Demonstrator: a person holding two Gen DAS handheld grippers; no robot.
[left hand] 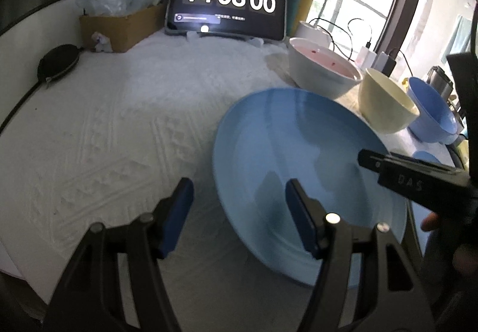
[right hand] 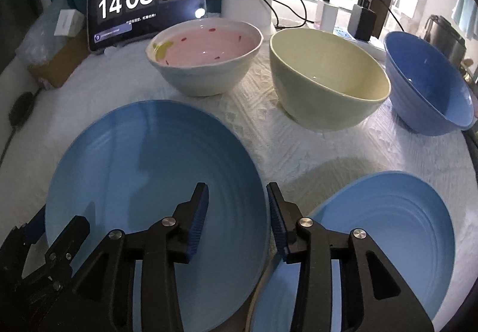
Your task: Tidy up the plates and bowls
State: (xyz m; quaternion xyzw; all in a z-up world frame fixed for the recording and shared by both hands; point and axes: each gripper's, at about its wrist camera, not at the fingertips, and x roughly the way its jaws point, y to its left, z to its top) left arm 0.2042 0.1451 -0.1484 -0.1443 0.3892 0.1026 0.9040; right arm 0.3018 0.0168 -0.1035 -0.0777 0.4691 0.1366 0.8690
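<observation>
A large blue plate (left hand: 298,158) (right hand: 143,170) lies on the white cloth. My left gripper (left hand: 239,203) is open and straddles the plate's left rim, one finger over the cloth and one over the plate. My right gripper (right hand: 237,193) is open at the plate's right rim, which runs between its pads without touching them. Each gripper shows in the other's view: the right gripper (left hand: 370,160) and the left gripper (right hand: 50,227). A smaller blue plate (right hand: 388,227) lies to the right. Behind stand a white bowl with a pink inside (right hand: 206,63), a cream bowl (right hand: 325,78) and a blue bowl (right hand: 427,87).
A tablet showing a clock (left hand: 230,0) stands at the back, with a cardboard box (left hand: 119,30) and a black round pouch (left hand: 58,61) to its left. A white cylinder (right hand: 248,6), chargers with cables (right hand: 328,12) and a metal kettle (right hand: 448,36) line the window side.
</observation>
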